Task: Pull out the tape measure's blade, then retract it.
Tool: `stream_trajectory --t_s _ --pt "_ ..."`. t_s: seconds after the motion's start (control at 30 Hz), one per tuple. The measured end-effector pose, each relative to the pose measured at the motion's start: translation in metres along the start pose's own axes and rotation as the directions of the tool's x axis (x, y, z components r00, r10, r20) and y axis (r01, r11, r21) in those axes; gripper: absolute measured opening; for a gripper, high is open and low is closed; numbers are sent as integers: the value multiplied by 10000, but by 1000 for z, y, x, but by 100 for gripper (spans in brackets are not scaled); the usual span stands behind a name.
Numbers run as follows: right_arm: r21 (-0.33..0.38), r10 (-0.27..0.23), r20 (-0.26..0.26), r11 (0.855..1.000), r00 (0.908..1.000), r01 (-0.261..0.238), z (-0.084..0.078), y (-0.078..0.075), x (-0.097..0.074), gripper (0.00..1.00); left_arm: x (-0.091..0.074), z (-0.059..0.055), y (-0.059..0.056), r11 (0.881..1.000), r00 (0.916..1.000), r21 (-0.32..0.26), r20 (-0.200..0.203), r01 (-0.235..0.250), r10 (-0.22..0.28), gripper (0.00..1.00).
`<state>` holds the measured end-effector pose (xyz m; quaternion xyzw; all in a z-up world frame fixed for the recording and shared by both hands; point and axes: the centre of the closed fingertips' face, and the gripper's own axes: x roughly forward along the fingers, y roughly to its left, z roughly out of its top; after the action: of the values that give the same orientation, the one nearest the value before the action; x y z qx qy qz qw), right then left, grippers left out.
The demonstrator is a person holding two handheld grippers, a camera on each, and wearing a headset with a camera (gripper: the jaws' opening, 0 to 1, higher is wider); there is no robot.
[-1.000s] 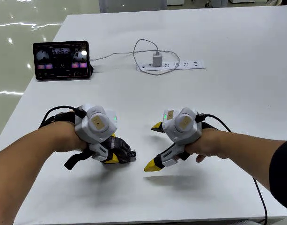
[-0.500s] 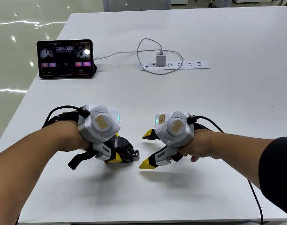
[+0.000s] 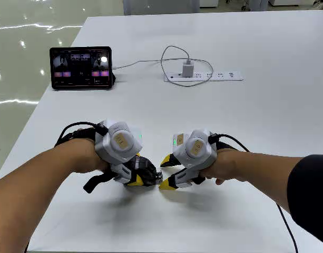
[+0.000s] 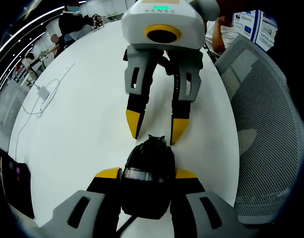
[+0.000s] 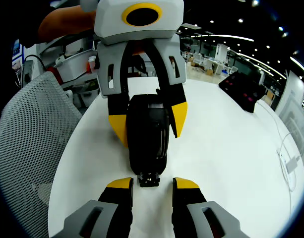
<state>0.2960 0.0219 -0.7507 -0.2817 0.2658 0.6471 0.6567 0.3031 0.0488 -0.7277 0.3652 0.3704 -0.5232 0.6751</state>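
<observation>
A black tape measure (image 3: pixel 146 169) rests low over the white table (image 3: pixel 245 121), with my left gripper (image 3: pixel 136 176) shut on its body. In the left gripper view the case (image 4: pixel 149 181) sits between my yellow-tipped jaws, left gripper (image 4: pixel 148 173). My right gripper (image 3: pixel 165 172) faces it, open, one tip on each side of the blade's end hook (image 3: pixel 158 173). The right gripper view puts the hook (image 5: pixel 149 179) in the gap of the right gripper (image 5: pixel 152 184), apart from both fingertips. The blade is in the case.
A tablet (image 3: pixel 81 67) with a lit screen stands at the back left. A power strip (image 3: pixel 203 76) with a white charger (image 3: pixel 188 68) and looped cable lies behind. A grey mesh chair (image 4: pixel 261 99) stands beside the table's edge.
My right gripper has moved left toward the tape measure, and its tips now flank the end hook. The left gripper has kept its hold on the case.
</observation>
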Motion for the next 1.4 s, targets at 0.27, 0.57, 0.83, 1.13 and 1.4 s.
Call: stream_trajectory --t_s 0.27,0.57,0.83,1.13,1.4 --pt "-278 255 -241 9993 9994 -261 3 7 6 12 0 0 0 10000 10000 -21 55 -45 45 33" --pt "-200 390 -520 9990 9979 -401 1 7 5 11 0 0 0 10000 10000 -42 72 -44 45 33" --pt "-512 405 -513 9978 9979 -432 0 7 4 9 -2 -1 1 9999 9996 -93 259 60 -58 33" --pt "-83 348 -242 9994 9991 -350 0 6 2 9 -3 0 1 9997 9978 -211 655 145 -131 33" --pt "-137 370 -413 9992 9985 -376 -3 6 -1 9 -3 1 1 9997 9980 -226 627 111 -97 33"
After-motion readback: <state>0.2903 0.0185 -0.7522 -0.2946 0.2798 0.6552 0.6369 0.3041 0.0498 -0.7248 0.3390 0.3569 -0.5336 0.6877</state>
